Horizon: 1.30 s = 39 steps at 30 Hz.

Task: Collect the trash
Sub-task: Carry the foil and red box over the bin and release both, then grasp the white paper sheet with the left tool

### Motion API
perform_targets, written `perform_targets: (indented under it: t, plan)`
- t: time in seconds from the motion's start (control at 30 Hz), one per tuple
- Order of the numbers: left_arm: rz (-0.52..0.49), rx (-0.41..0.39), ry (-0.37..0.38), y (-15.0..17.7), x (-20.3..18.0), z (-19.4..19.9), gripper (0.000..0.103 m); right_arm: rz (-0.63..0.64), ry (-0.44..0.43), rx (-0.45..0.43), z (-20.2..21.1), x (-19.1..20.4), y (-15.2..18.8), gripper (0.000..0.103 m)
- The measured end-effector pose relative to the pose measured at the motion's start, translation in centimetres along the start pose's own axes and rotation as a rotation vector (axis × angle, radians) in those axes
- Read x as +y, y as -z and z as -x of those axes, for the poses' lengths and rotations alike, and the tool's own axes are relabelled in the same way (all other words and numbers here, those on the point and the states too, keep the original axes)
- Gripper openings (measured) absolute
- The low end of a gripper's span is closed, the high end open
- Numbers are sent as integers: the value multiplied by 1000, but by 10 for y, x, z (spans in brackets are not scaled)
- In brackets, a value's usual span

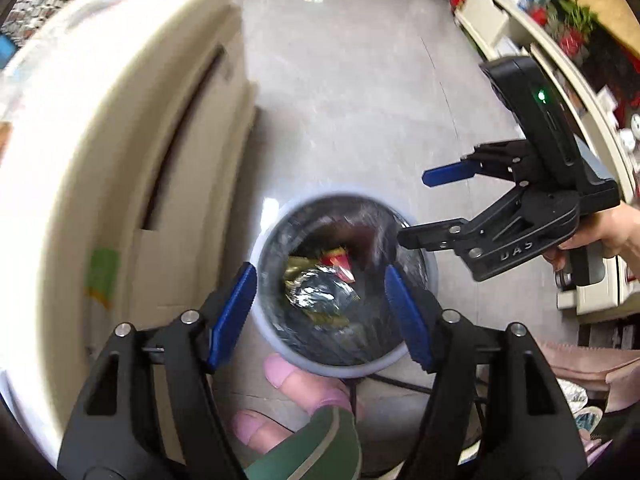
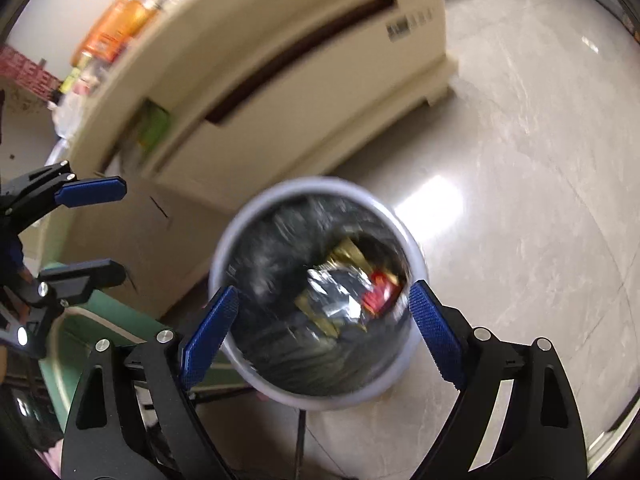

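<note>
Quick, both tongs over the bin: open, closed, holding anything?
Left tongs: open, holding nothing, above the trash bin.
Right tongs: open, holding nothing, also above the bin.

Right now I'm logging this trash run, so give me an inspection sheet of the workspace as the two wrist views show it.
Surface: glossy pale floor, bare around the bin.
Job's things: white-rimmed trash bin with dark liner; foil wrapper and red wrapper lie inside.
Clutter: nothing seen on the floor near the bin.
Grippers: left tongs open, empty, above the bin; right tongs open, empty, also above it.
Cables: a dark cable on the floor beside the bin.
Surroundings: cream cabinet beside the bin; cluttered shelves across the floor; the person's slippered foot near the bin.
</note>
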<state>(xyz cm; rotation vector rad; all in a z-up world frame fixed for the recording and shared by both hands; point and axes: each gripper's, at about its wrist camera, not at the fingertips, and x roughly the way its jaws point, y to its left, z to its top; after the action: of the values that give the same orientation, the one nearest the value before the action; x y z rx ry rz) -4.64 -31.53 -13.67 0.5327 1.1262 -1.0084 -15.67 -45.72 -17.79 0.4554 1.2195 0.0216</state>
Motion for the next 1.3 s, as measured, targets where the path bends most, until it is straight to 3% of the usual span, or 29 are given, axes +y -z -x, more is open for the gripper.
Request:
perform_targets:
  t: [0.17, 0.23, 0.4, 0.57, 0.73, 0.93, 1.3]
  plan:
    - [83, -117, -100, 19, 37, 69, 80, 92, -54, -100, 32, 39, -31, 87]
    - [139, -160, -156, 32, 61, 96, 92, 134, -79, -133, 43, 61, -45, 87]
    - [298, -225, -281, 74, 115, 150, 96, 280, -162, -198, 62, 132, -90, 89]
    - [408, -195, -383, 121, 162, 175, 96, 442, -208, -207, 56, 215, -120, 90]
    - [418, -144, -445, 158, 186, 172, 96, 530, -200, -174, 22, 283, -135, 90]
    - [482, -146, -414, 182, 207, 163, 96, 546, -153, -140, -21, 334, -151, 90]
    - [470, -168, -341, 179, 215, 146, 96, 566, -75, -115, -68, 363, -160, 93]
